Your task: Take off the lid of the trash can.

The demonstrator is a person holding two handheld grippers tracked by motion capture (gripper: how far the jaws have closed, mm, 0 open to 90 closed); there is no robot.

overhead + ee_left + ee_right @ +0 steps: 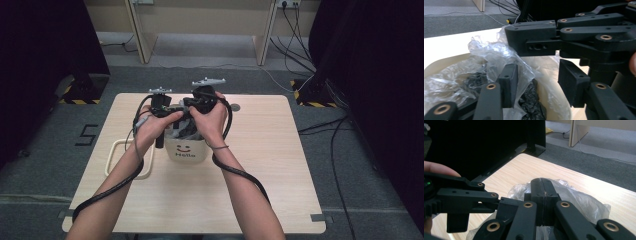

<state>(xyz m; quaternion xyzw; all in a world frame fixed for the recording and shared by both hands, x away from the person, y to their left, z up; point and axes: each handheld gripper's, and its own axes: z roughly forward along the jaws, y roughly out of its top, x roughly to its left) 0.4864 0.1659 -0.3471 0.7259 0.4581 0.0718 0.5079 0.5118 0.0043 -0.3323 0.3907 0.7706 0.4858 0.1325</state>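
Near the middle of the tabletop [260, 165], a little toward its left edge, a small white bin [186, 150] with a printed smile and the word "Hello" is being fitted with a clear plastic liner [496, 53].

At the left, an empty cream tray [114, 150] with rounded corners lies just beside the bin. Next, the left gripper [167, 111] is held over the bin's rim; its jaws stand apart, one inside the mouth and one outside it, and no plastic is seen pinched between the pads. Farther right, the right gripper [543, 195] is seen with its jaws pressed flat together on a fold of the liner, which is held up at the bin's opening.

The step in hand is judged to be the spreading of the liner around the rim. For the next move, a fresh bite of film would be needed by the left gripper, then a pull outward and down over the edge, while the other side is kept taut.

The liner is thin, glossy and heavily crumpled; darker crinkled plastic [531, 102] is seen beneath it. The bin is smooth, matte and rigid. The tabletop is pale wood grain.
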